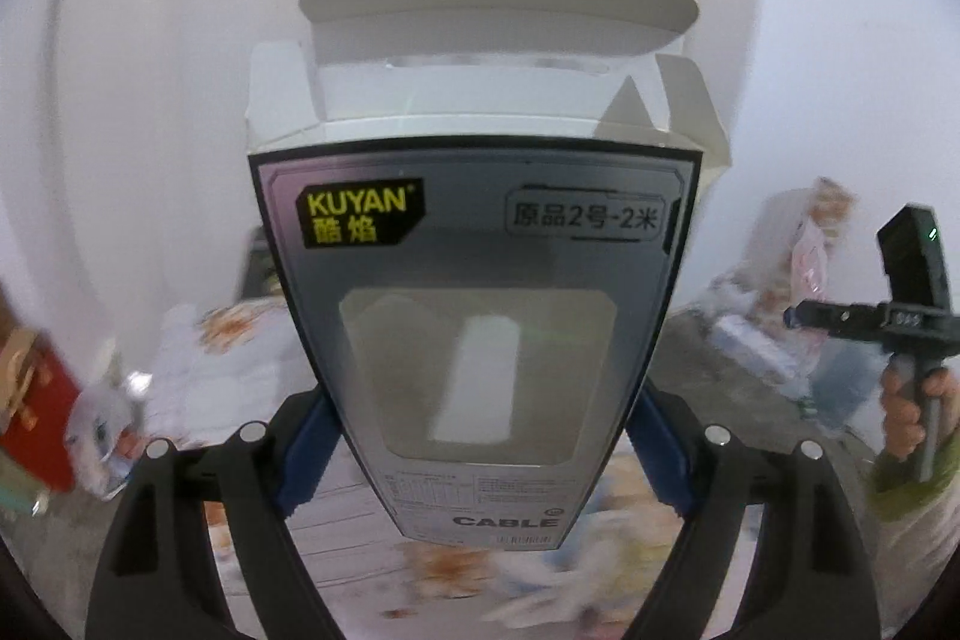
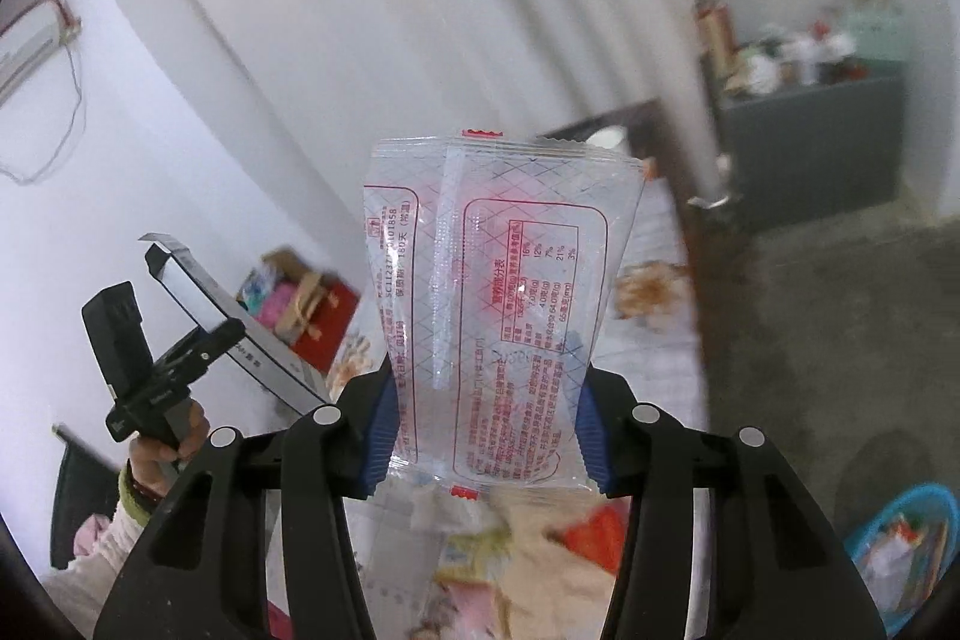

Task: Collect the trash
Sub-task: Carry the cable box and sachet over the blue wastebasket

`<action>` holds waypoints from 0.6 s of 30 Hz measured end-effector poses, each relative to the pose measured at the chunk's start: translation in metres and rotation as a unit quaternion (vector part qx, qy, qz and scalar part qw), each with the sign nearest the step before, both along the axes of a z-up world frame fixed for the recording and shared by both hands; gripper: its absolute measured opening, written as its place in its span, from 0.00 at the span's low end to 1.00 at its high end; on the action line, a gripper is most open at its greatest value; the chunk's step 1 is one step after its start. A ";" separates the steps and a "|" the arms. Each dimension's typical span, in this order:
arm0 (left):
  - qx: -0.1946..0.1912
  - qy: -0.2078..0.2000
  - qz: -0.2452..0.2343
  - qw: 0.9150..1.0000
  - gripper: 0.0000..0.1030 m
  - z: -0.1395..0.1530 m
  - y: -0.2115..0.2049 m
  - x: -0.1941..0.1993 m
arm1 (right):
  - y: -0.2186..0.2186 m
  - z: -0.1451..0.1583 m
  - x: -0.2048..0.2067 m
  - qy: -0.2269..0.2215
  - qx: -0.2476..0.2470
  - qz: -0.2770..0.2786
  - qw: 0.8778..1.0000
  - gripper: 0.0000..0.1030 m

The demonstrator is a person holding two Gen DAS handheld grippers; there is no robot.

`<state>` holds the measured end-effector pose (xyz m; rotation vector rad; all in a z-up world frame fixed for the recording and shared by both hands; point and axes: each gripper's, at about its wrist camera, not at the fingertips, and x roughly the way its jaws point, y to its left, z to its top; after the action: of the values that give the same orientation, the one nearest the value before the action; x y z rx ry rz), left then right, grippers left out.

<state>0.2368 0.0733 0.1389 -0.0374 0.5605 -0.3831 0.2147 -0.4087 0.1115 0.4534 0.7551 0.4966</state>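
The stuff underneath is blurry. The left gripper (image 1: 480, 451) holds a grey cable box (image 1: 477, 316), top flaps open. The right gripper (image 2: 485, 430) holds a see-through snack wrapper (image 2: 498, 304) with red writing.

Each wrist camera looks along its tongs (close up), glimpsing the other.

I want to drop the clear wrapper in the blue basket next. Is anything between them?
Nothing visible blocks it. The right gripper holds the clear wrapper up in the air; the blue basket sits low to its right, across bare grey floor.
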 end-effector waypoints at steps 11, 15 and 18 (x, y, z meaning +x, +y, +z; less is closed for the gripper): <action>0.002 0.048 -0.243 0.969 0.80 -0.002 -0.226 -0.025 | -0.180 -0.069 -0.183 0.040 0.063 -0.239 0.968 0.46; 0.043 0.073 -0.307 0.948 0.80 -0.036 -0.329 -0.035 | -0.223 -0.137 -0.223 0.094 0.100 -0.312 0.940 0.46; 0.062 0.096 -0.336 0.935 0.80 -0.067 -0.386 -0.039 | -0.244 -0.198 -0.230 0.145 0.128 -0.347 0.918 0.46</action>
<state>0.1976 -0.3129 0.0717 0.2479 0.7863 -1.0189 -0.0151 -0.6524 -0.0862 1.0092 0.7551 -0.1517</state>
